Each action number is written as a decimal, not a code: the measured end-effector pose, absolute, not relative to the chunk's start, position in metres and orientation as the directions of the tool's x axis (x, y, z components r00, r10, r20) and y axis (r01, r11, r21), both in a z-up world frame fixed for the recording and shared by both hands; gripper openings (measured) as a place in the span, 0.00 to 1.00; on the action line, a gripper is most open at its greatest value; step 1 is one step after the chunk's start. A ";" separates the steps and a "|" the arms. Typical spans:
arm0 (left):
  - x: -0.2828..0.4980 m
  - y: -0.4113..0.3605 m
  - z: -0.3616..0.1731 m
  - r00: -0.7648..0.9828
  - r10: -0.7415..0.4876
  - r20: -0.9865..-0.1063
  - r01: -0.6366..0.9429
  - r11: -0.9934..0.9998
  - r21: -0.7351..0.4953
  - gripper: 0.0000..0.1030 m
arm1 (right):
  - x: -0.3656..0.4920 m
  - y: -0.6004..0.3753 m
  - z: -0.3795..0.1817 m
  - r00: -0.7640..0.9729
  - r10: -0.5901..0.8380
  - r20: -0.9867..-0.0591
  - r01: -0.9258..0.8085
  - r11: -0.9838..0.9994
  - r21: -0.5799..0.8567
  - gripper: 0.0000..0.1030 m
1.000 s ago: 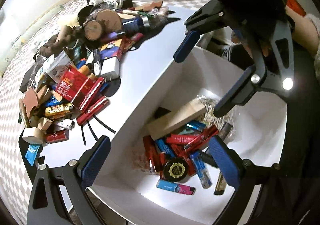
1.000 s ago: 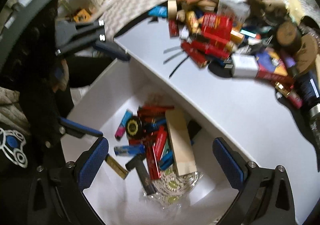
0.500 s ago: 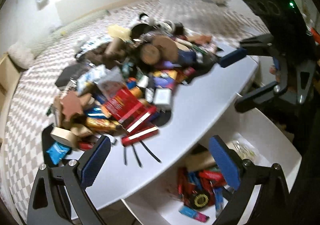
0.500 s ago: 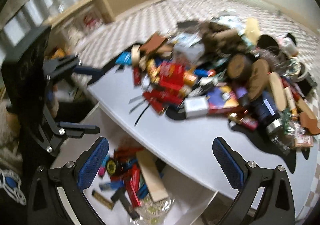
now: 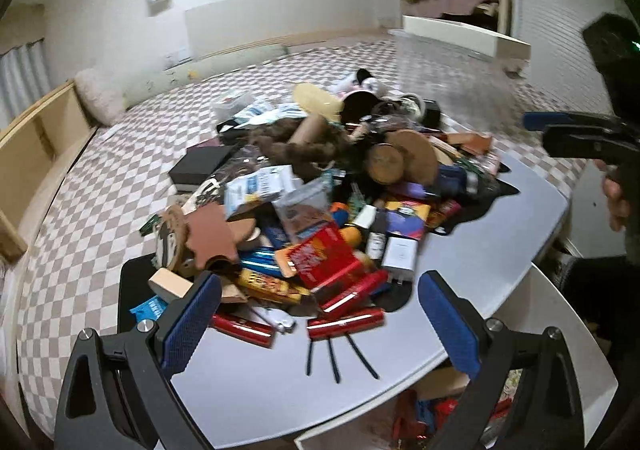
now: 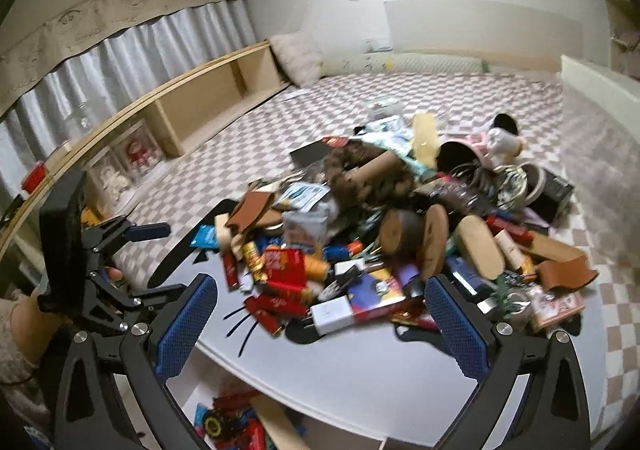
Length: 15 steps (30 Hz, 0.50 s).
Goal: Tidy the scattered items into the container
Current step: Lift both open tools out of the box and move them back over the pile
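Heap of small items [image 5: 320, 210]: mixed boxes, tubes, packets, 12 o'clock on tabletop [image 5: 500, 250]. Left tongs [image 5: 320, 322], right tongs [image 6: 320, 326]: wide open, empty.

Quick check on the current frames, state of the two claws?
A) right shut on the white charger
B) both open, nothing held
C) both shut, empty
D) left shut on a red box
B: the left claw and right claw both show blue pads spread wide with only the table's pile visible between them; the white charger lies on the table, ungripped.
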State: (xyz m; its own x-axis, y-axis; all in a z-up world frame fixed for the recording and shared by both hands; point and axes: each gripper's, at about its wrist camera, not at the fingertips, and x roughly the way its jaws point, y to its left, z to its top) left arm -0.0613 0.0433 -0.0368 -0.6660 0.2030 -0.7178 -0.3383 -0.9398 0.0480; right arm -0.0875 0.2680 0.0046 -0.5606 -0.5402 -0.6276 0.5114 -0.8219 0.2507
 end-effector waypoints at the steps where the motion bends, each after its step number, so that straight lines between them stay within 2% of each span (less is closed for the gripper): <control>1: -0.065 0.039 -0.037 -0.659 0.206 -0.723 -0.328 -0.944 0.030 0.97 | -0.088 0.268 0.006 -0.570 -0.529 -0.629 0.500 -0.830 0.245 1.00; 9: -0.085 0.015 -0.035 -0.656 0.179 -0.733 -0.253 -0.967 -0.010 0.97 | -0.096 0.272 0.014 -0.557 -0.522 -0.647 0.476 -0.838 0.266 1.00; 15: -0.098 0.001 -0.037 -0.661 0.149 -0.736 -0.197 -0.980 -0.021 0.97 | -0.096 0.280 0.031 -0.595 -0.541 -0.595 0.480 -0.832 0.277 1.00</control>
State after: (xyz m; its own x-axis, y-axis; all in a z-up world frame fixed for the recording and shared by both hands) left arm -0.0983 0.0008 -0.0366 -0.6605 0.1487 -0.7359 -0.1973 -0.9801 -0.0210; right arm -0.0963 0.2805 0.0312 -0.5946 -0.5411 -0.5948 0.4799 -0.8323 0.2774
